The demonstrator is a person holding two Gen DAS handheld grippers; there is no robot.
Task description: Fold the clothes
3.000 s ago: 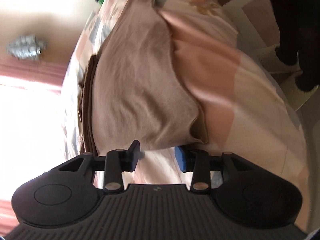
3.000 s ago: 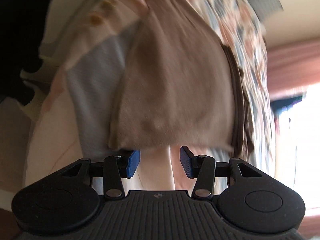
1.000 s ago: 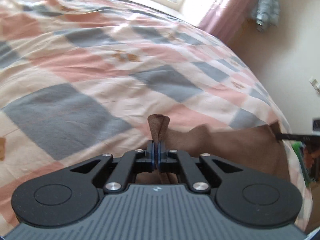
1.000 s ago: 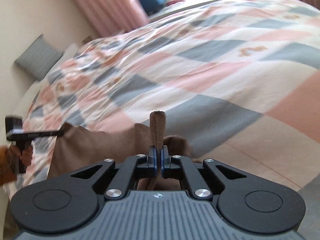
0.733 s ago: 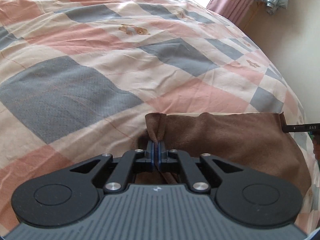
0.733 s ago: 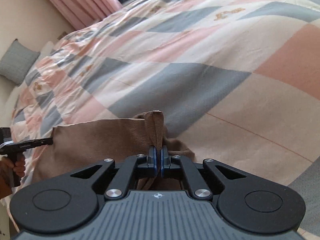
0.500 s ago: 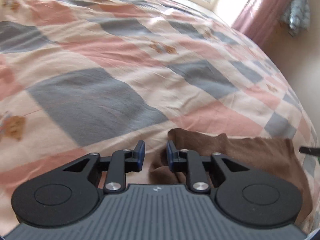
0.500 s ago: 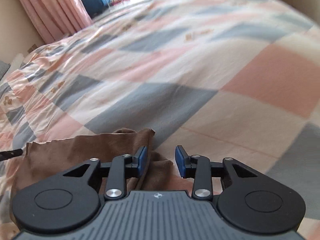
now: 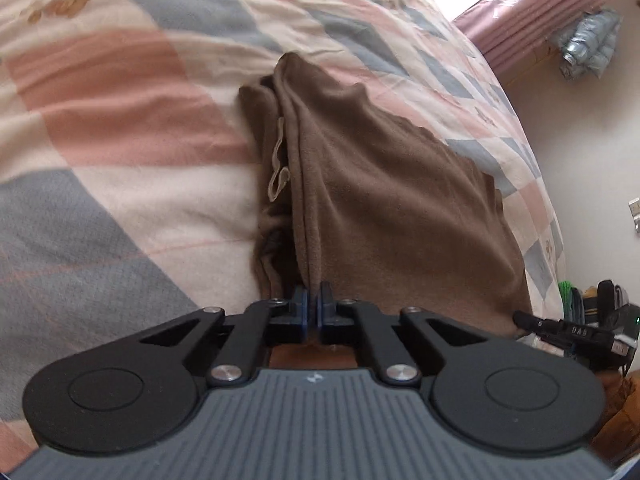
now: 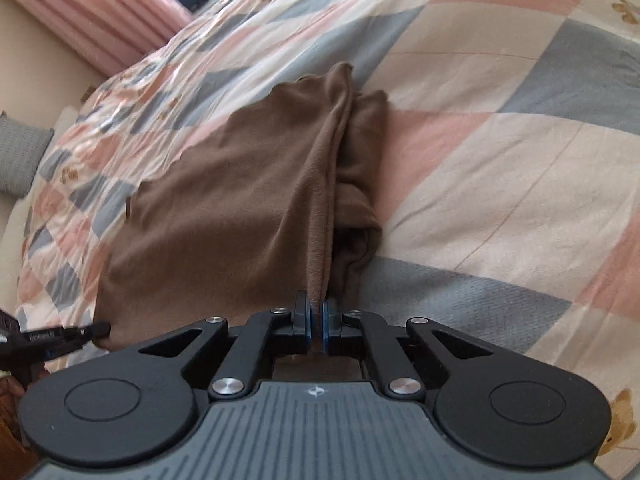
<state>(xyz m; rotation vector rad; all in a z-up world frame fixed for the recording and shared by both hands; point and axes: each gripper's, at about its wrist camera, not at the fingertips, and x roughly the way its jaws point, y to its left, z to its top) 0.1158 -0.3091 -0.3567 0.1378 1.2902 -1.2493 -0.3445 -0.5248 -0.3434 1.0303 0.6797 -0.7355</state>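
Garment [image 9: 392, 184]: brown, soft knit, lying on the bed [image 9: 120, 128] over a checked pink, grey and cream cover. Partly folded; a thicker bunch of layers lies along its outer side in both views.

Left gripper [image 9: 311, 312]: jaws pressed together, pinching a near edge of the garment. Half a second ago they stood apart with no cloth between them; the pinch is new.

Right gripper [image 10: 316, 320]: likewise closed on a near edge, where half a second ago it was spread. The cloth rises in a taut ridge from its tips toward the far end.

Position: both tools now look down the length of the garment, not low across the bed as before.

Reading: one fold appears laid and let go; this fresh hold on the near edge probably starts the next fold, carrying that edge toward the far end.

Background: pink curtain [image 10: 100, 20], grey cushion [image 10: 20, 160].
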